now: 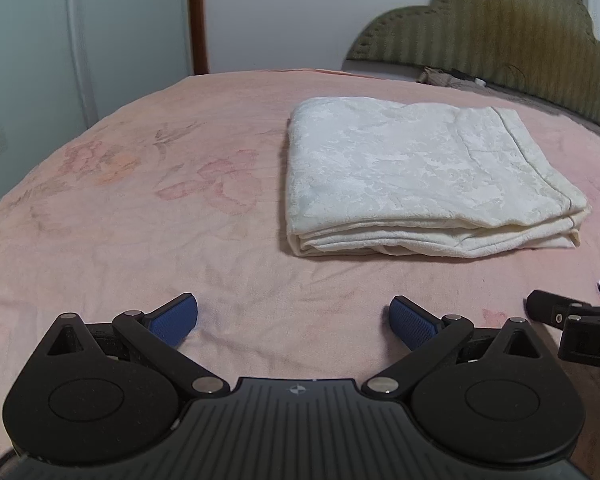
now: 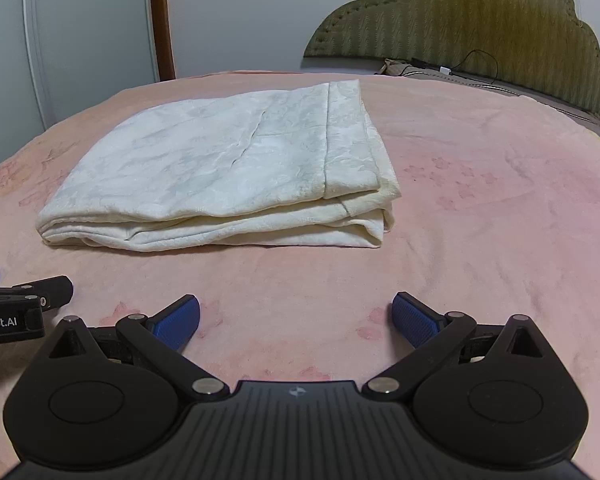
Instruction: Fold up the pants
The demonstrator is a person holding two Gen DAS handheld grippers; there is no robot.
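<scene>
- Left claw (image 1: 294, 320): blue-padded fingers spread apart, gripping nothing, just short of the folded cream-white damask pants (image 1: 424, 180).
- Right claw (image 2: 296, 318): same condition, same side.
- Pants: flat layered stack on the pink floral bedspread (image 2: 480, 208), the olive quilted headboard (image 2: 480, 16) beyond.

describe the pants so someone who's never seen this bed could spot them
Start at the olive scalloped headboard and come down onto the pink floral bedspread. The pants lie mid-bed as a folded cream-white stack with a faint woven pattern. They are the only pale, layered bundle there, apart from both open tools.
</scene>
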